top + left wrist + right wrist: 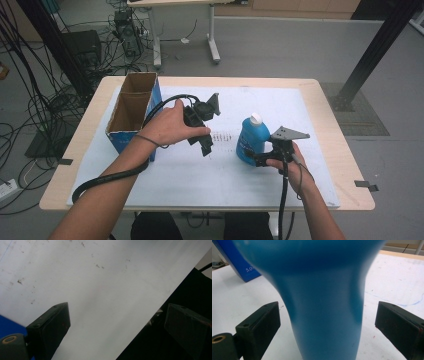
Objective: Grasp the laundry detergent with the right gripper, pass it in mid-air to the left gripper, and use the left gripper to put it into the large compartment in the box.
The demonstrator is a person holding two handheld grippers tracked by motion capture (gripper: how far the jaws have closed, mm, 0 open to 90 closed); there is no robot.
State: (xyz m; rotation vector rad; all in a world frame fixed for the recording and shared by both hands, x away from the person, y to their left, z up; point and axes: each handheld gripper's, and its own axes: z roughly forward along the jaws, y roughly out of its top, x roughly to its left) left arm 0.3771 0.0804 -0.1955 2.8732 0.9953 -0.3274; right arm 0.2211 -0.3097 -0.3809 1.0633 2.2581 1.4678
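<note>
Bottle (pixel 252 137), blue with a white cap, stands upright on the counter (pixel 330 150), its narrow waist between the spread jaws of your right claw (pixel 251 156), which straddle it without pressing. Farther left, your left claw (pixel 206 145) hangs above the white sheet (pixel 260 100), jaws apart on nothing. Beyond sits the open cardboard box (pixel 131 107).

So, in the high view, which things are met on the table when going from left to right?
box → left claw → bottle → right claw, open around the bottle's base.
</note>
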